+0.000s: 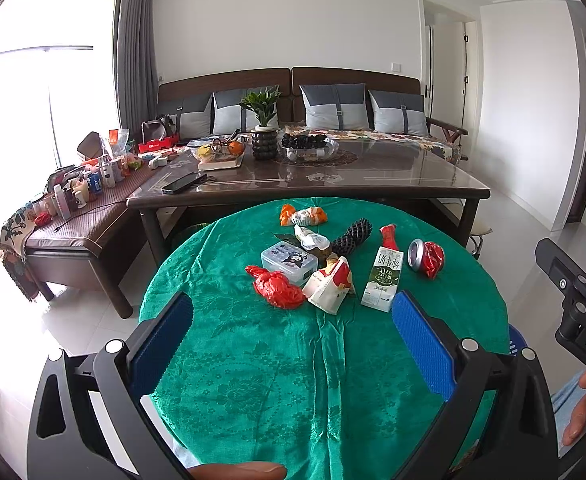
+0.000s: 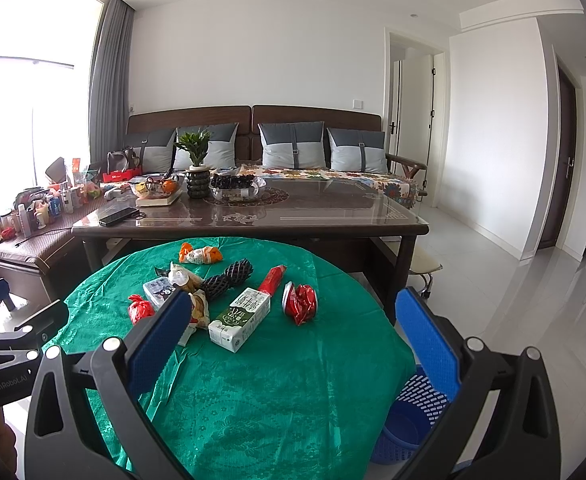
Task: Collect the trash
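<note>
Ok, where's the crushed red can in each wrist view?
Left wrist: crushed red can at right of the trash pile, right of the milk carton.
Right wrist: can near picture centre, right of the carton.
Shared landmark: the milk carton beside it on the green tablecloth.

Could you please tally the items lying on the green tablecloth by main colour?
Red: 3, the knotted red plastic bag, crushed red drink can, rolled red wrapper
Orange: 1, orange-and-white crumpled wrapper
Black: 1, black foam mesh sleeve
Green-and-white: 1, milk carton
Pale blue: 1, lidded plastic box
White: 2, snack bags
Total: 9
</note>
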{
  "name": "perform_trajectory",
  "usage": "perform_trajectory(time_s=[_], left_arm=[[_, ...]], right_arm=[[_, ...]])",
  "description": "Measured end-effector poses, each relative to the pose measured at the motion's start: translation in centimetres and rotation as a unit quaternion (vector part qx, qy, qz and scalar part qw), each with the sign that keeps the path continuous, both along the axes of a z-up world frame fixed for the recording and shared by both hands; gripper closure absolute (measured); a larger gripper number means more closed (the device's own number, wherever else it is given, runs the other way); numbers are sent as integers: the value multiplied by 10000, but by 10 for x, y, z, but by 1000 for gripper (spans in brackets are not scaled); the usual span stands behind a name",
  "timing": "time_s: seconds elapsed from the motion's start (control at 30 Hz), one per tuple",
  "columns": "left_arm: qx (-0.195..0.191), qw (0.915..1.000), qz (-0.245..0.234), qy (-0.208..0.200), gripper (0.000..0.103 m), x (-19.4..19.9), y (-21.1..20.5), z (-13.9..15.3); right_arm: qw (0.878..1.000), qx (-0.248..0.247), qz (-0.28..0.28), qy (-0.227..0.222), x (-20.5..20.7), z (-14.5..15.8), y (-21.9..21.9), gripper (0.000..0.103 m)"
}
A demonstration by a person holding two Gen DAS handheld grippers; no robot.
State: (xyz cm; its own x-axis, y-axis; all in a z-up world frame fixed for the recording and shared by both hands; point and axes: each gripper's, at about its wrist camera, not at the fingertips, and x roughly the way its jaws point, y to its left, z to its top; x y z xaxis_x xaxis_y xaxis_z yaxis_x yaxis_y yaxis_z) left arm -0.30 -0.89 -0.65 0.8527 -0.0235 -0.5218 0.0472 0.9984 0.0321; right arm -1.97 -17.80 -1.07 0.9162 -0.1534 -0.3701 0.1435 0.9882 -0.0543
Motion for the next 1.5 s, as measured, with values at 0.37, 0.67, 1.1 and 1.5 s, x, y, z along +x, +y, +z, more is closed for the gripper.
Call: perform_trajectory(time_s=[0.37, 0.67, 1.1, 1.5], left_arm=[[-13, 10000, 5, 24, 4, 0, 0, -1], [-23, 10000, -41, 75, 4, 4, 5, -4], [143, 9998, 18, 170, 4, 19, 24, -19], [20, 9955, 305, 897, 4, 55, 38, -63]], right_arm=[[10000, -4, -4, 6, 0, 0, 0, 5], [10000, -2, -4, 20, 0, -2, -1, 5], [9999, 11, -8, 155, 6, -18, -4, 5], [9991, 49, -137, 404, 17, -34, -18, 5]])
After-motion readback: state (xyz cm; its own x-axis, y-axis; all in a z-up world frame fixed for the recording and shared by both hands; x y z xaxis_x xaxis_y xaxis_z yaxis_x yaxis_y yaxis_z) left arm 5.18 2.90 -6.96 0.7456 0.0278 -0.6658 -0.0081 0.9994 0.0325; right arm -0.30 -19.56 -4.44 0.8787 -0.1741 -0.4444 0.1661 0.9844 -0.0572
